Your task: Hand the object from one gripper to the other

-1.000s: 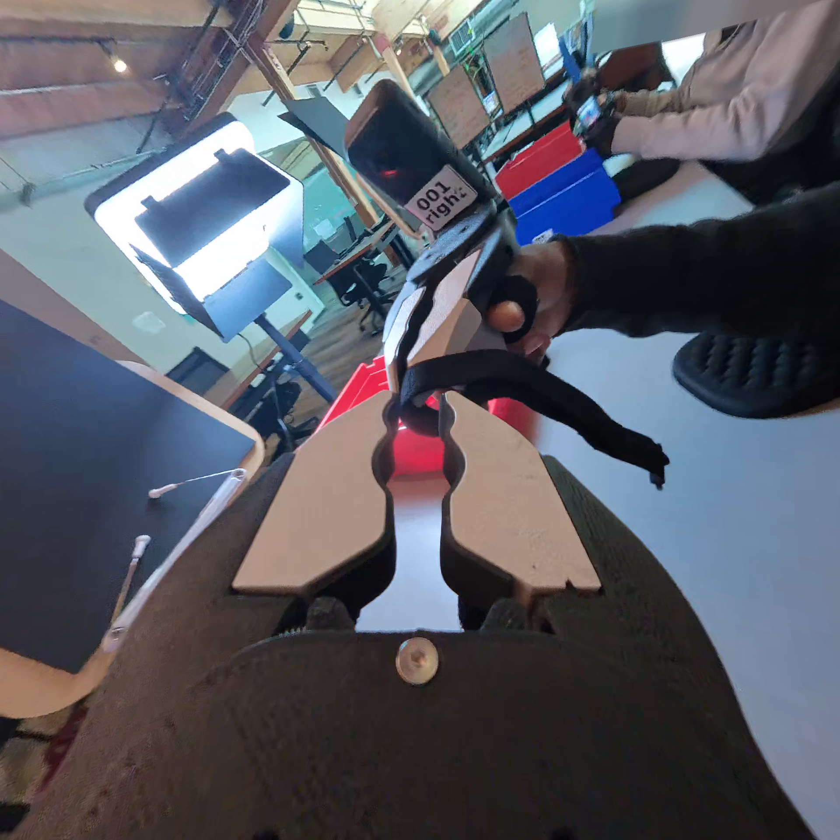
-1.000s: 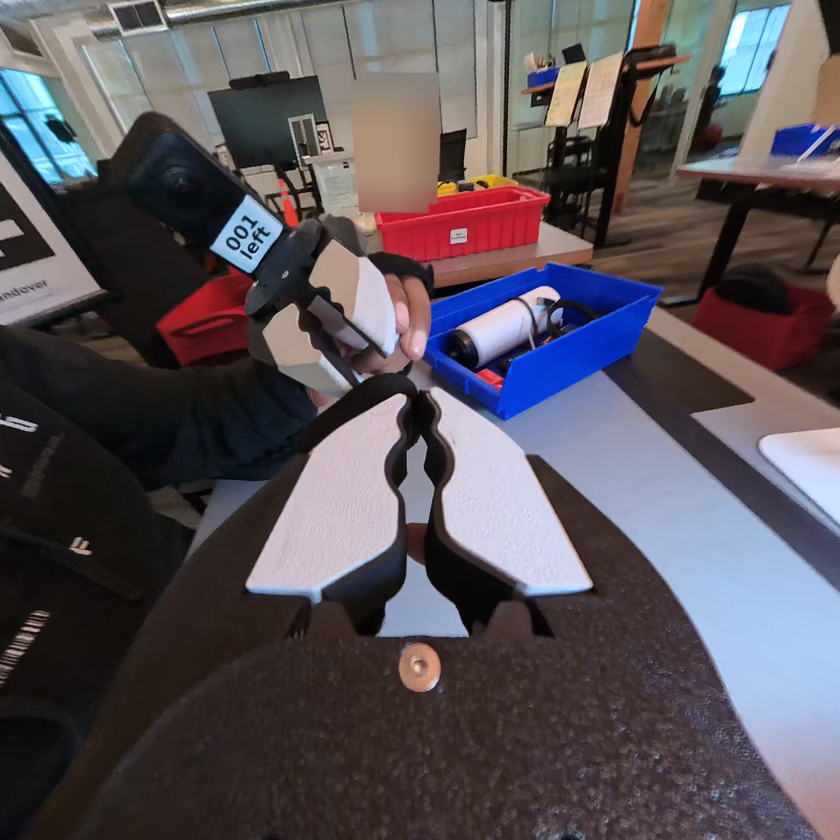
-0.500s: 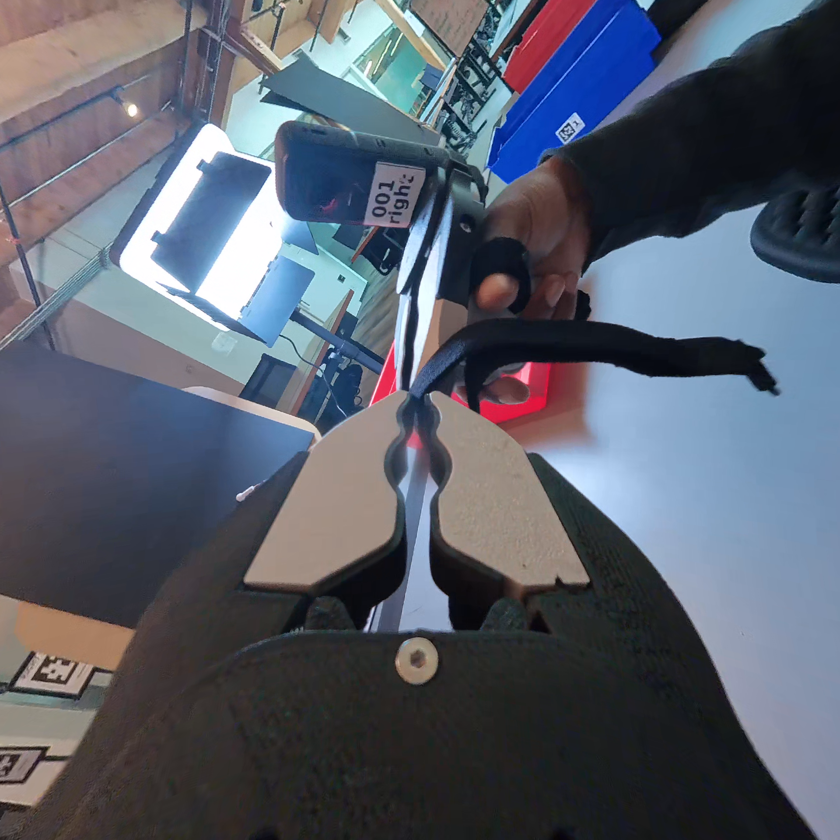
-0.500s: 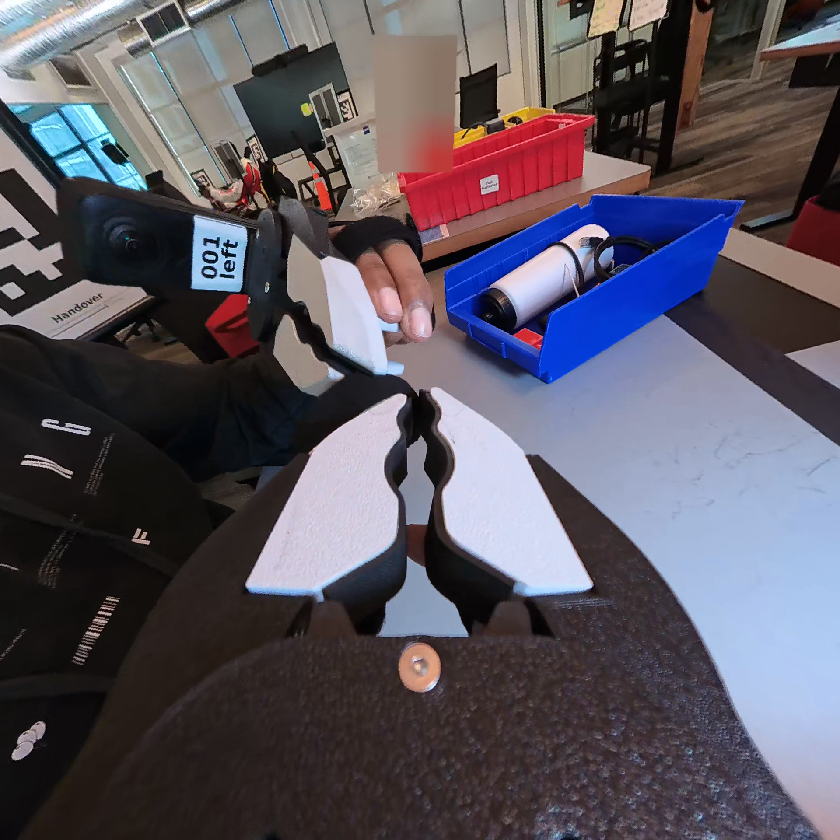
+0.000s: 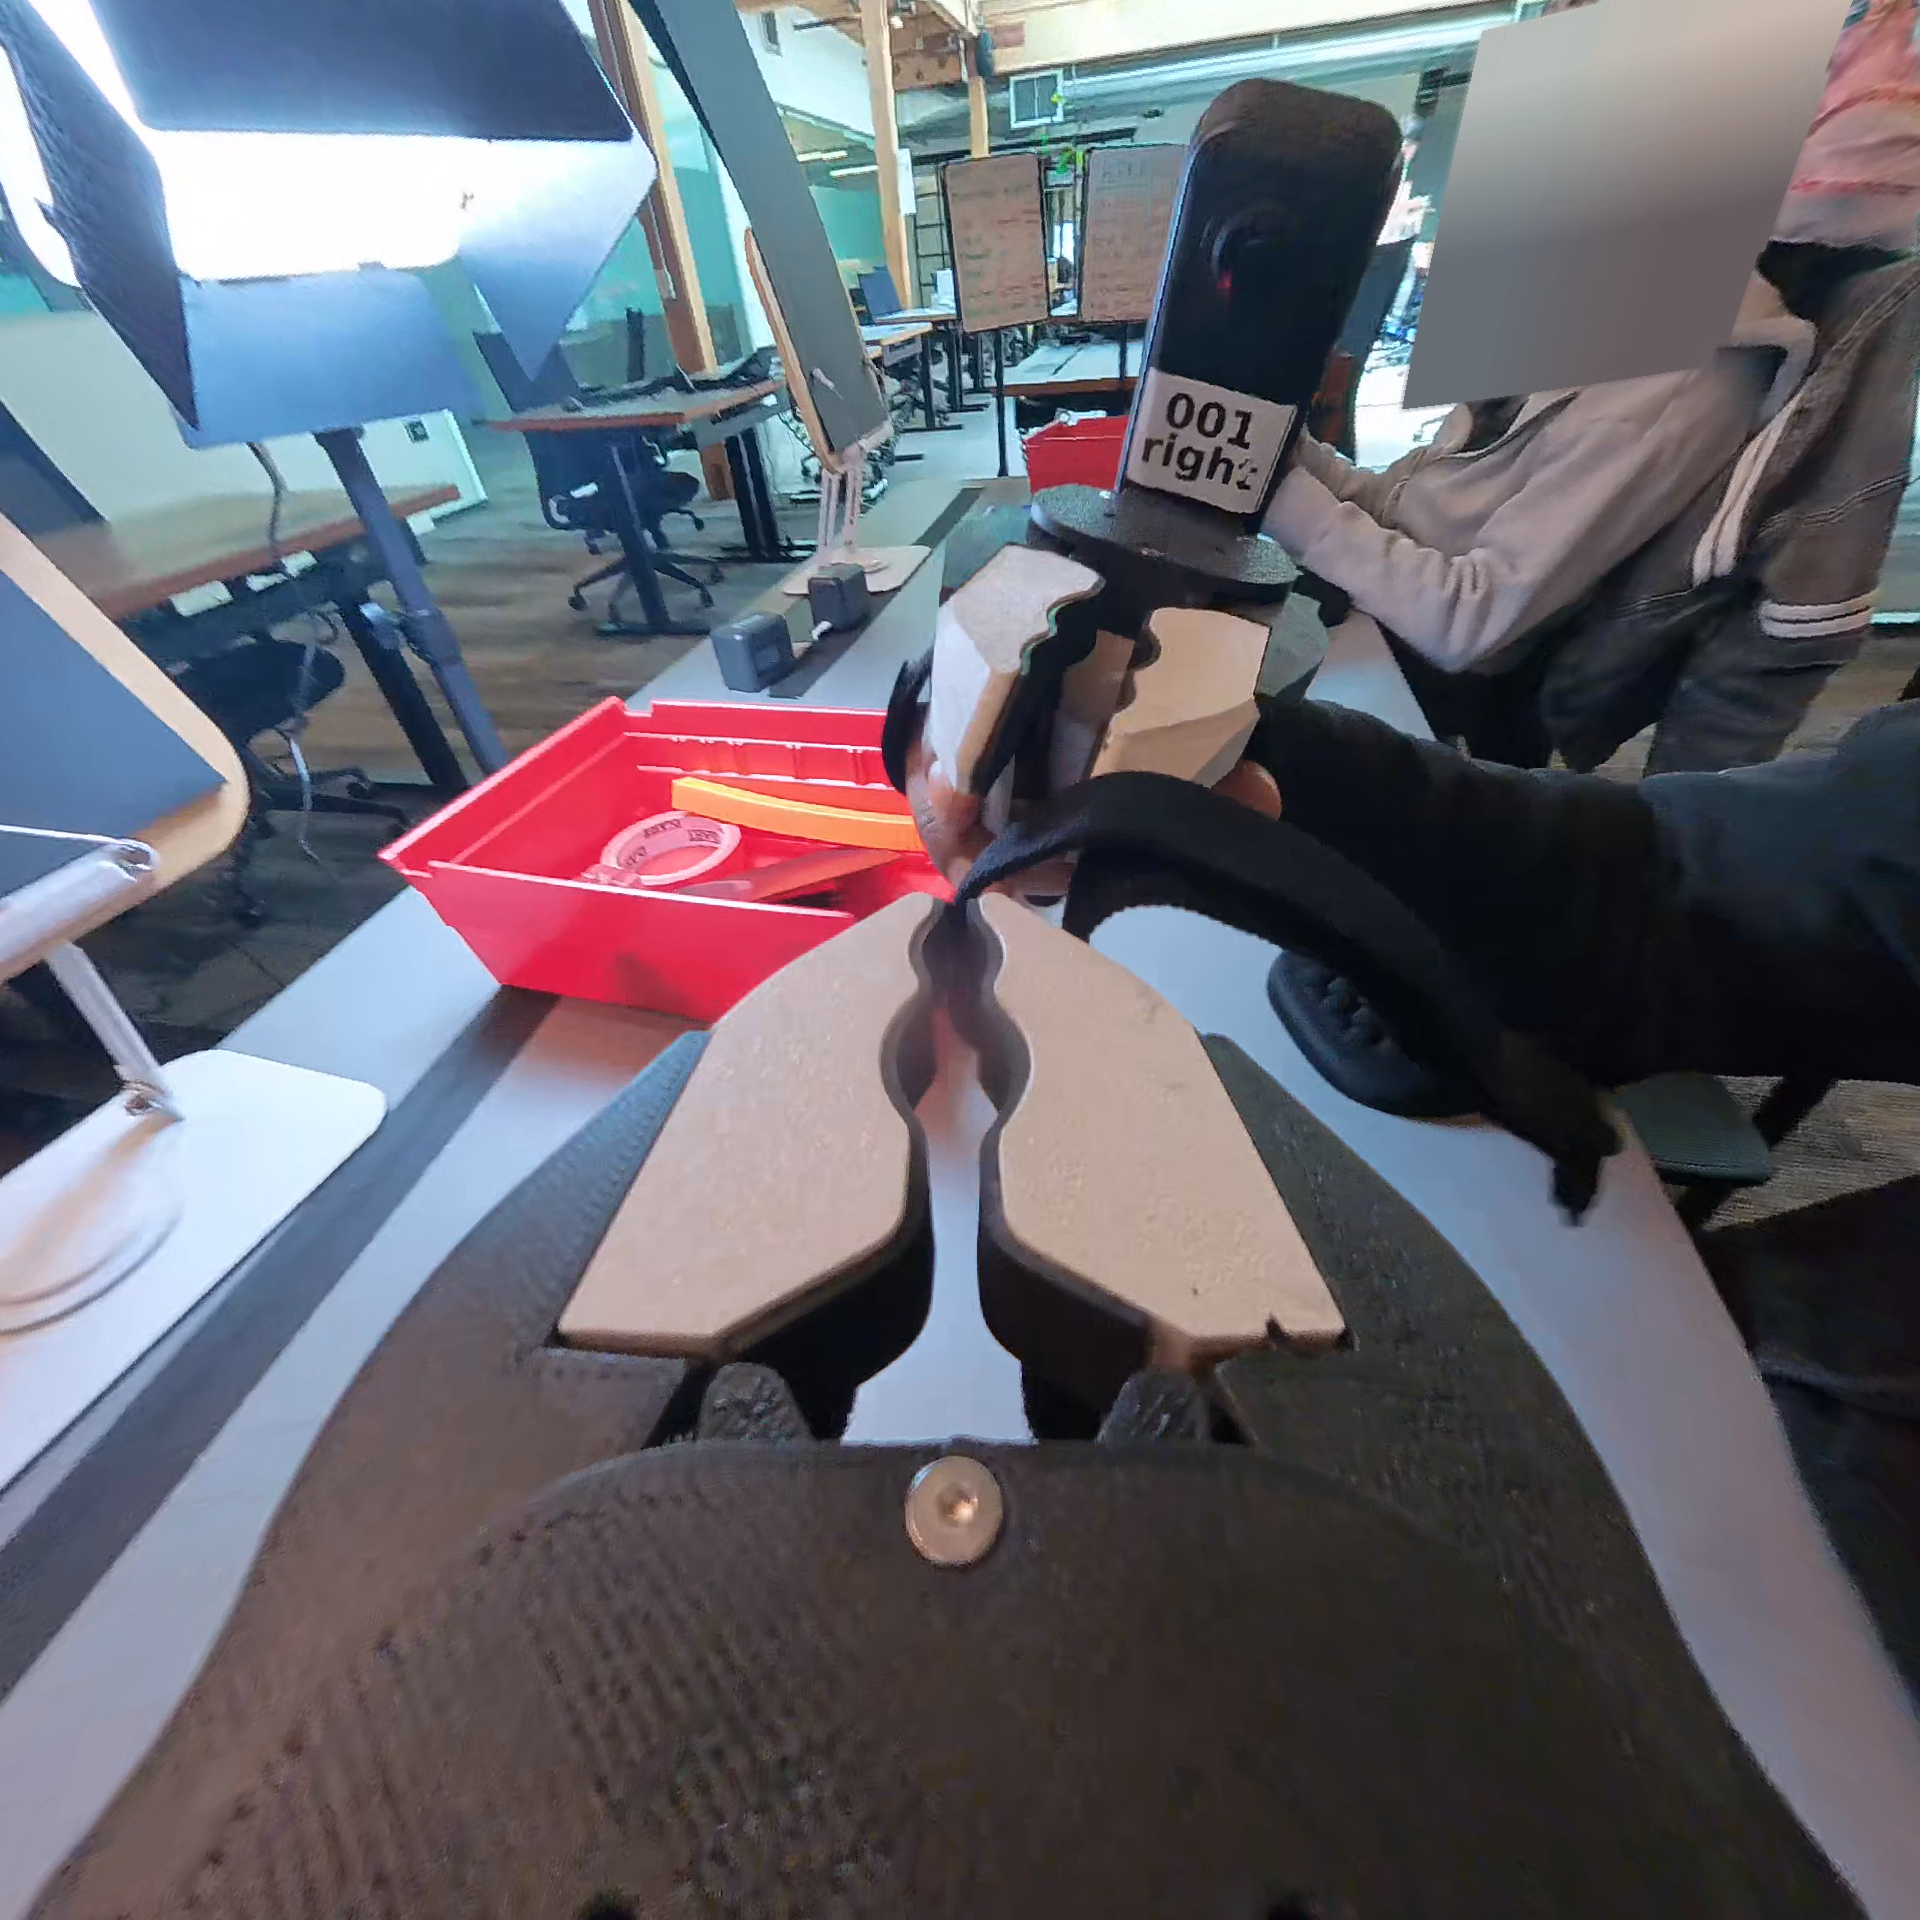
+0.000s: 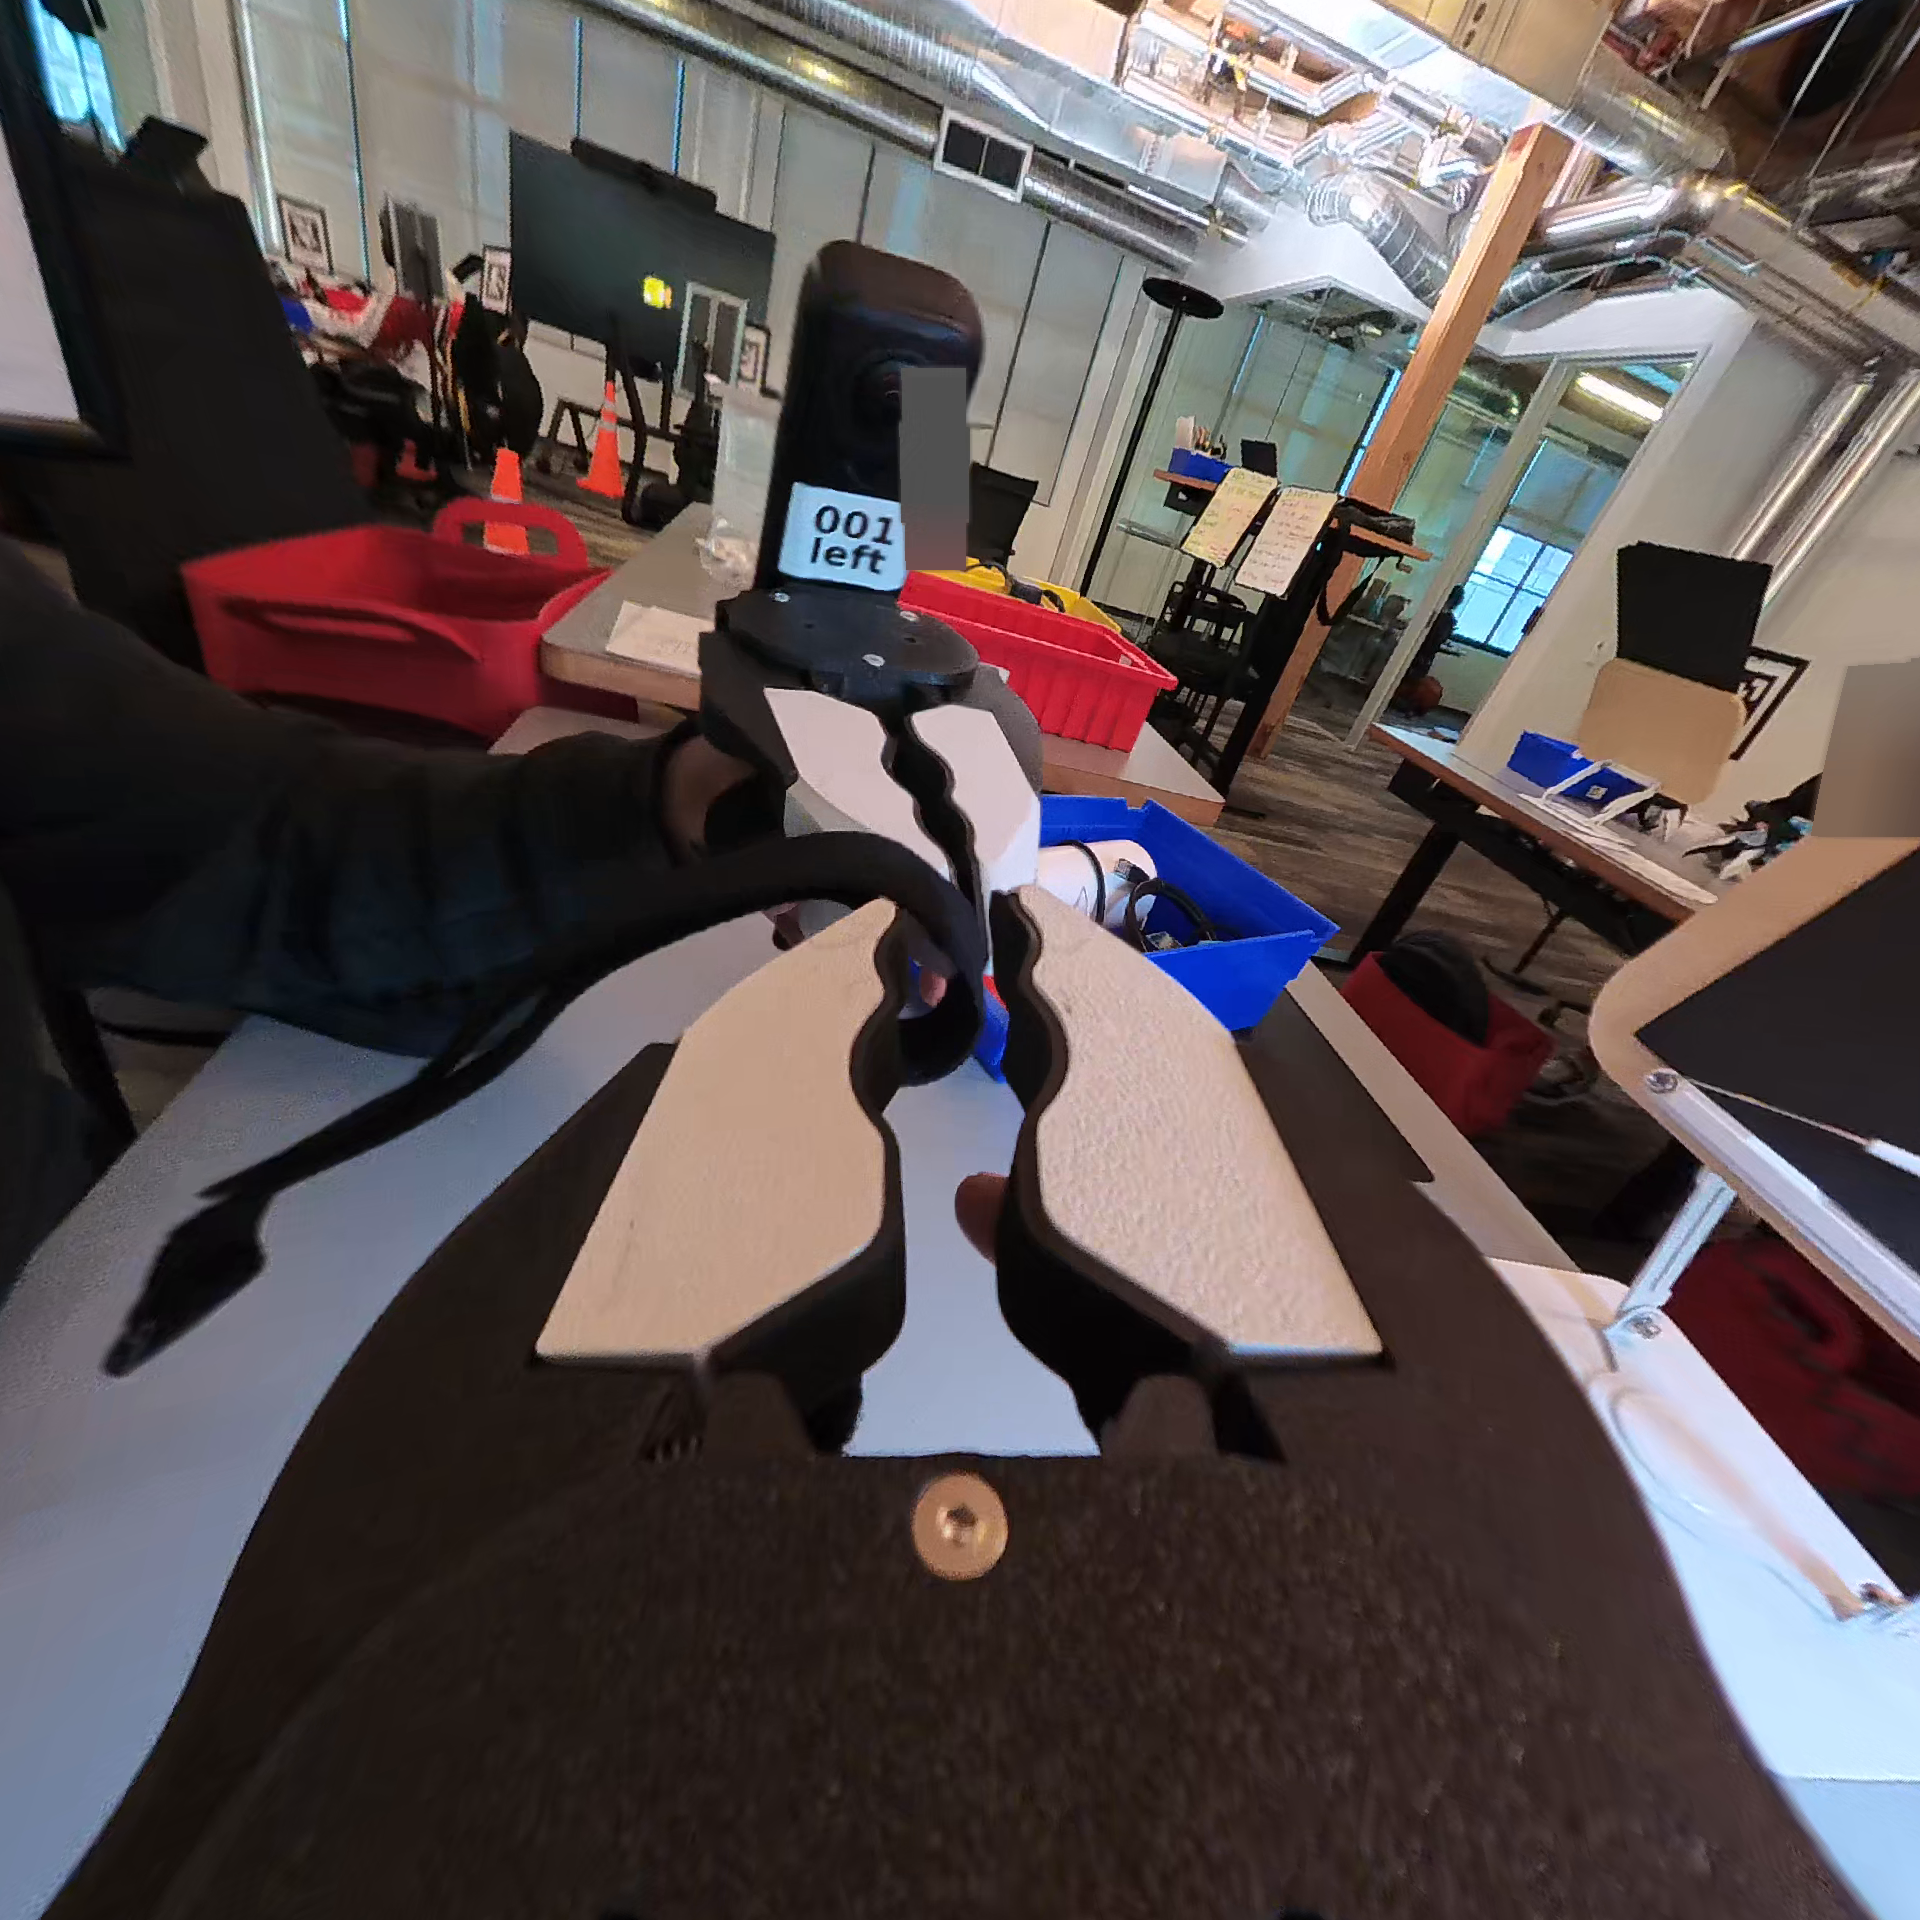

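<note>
Above the tabletop (image 5: pixel 1621 1382), our left gripper (image 5: pixel 958 920) is clamped on the black strap (image 5: pixel 1299 914), while our right gripper (image 6: pixel 940 914) stands released around it. We judge the handover nearly done; next the right should withdraw clear.

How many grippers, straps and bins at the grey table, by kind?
Grippers: 2 (left gripper, right gripper)
Black strap: 1
Red bin: 1
Blue bin: 1
Total: 5
</note>
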A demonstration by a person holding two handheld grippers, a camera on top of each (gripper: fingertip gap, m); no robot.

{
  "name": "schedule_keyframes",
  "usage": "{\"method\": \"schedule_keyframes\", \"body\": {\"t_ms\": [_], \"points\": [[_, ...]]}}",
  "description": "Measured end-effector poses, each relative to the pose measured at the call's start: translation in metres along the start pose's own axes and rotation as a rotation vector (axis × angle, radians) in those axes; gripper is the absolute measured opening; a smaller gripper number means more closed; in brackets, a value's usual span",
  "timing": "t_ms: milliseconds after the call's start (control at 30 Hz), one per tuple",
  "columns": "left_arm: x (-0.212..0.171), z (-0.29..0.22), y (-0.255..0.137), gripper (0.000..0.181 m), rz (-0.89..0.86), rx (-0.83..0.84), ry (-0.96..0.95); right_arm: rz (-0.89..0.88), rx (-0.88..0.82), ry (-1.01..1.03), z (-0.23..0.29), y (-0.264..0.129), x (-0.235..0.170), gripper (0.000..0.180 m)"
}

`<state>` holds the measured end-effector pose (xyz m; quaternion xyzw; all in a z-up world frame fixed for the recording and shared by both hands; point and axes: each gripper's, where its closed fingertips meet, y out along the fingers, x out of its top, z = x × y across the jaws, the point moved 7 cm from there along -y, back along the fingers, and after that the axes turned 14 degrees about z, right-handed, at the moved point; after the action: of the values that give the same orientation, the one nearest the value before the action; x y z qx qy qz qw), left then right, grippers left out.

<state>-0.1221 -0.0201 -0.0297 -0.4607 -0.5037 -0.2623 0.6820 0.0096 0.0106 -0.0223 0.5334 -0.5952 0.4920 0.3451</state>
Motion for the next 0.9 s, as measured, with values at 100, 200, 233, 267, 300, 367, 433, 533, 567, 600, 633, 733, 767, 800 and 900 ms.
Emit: {"method": "schedule_keyframes", "body": {"t_ms": [100,200,233,267,300,367,433,533,567,600,633,733,767,800,900], "points": [[-0.002,-0.001,0.004,0.002,0.024,-0.027,-0.027,0.016,-0.007,-0.054,0.003,0.000,-0.001,0.015],[-0.004,-0.001,0.008,0.002,0.060,-0.028,-0.043,0.058,-0.014,-0.109,0.007,0.003,-0.004,0.015],[-0.005,-0.002,0.010,0.002,0.070,-0.039,-0.050,0.057,-0.023,-0.126,0.008,0.004,-0.004,0.015],[-0.006,-0.003,0.011,0.002,0.075,-0.049,-0.052,0.049,-0.028,-0.131,0.008,0.003,-0.003,0.010],[-0.007,-0.003,0.011,0.002,0.080,-0.051,-0.051,0.047,-0.022,-0.128,0.008,0.003,-0.002,0.004],[-0.008,-0.003,0.013,0.002,0.104,-0.035,-0.037,0.071,-0.028,-0.130,0.008,0.005,-0.004,0.003],[-0.008,-0.006,0.014,0.002,0.105,-0.033,0.003,0.055,-0.021,-0.086,0.006,0.003,-0.003,0.003],[-0.002,-0.007,0.008,0.012,0.046,0.031,0.047,0.029,0.036,0.062,-0.002,0.000,-0.002,0.002],[0.000,-0.007,0.005,0.015,0.027,0.061,0.073,0.052,0.055,0.091,-0.003,0.001,-0.005,0.002],[0.003,-0.008,0.002,0.016,0.006,0.090,0.107,0.065,0.056,0.109,-0.004,0.002,-0.007,0.002],[0.005,-0.010,-0.001,0.017,-0.004,0.107,0.145,0.077,0.067,0.127,-0.005,0.004,-0.008,0.002],[0.005,-0.014,-0.005,0.018,0.012,0.173,0.279,0.100,0.121,0.192,-0.004,0.008,-0.011,0.002],[0.005,-0.016,-0.006,0.019,0.018,0.184,0.322,0.106,0.136,0.205,-0.004,0.009,-0.011,0.003],[0.004,-0.018,-0.006,0.019,0.022,0.201,0.362,0.115,0.145,0.217,-0.003,0.010,-0.012,0.002],[0.003,-0.023,-0.004,0.018,0.029,0.232,0.445,0.134,0.178,0.256,-0.002,0.013,-0.014,0.002]]}}
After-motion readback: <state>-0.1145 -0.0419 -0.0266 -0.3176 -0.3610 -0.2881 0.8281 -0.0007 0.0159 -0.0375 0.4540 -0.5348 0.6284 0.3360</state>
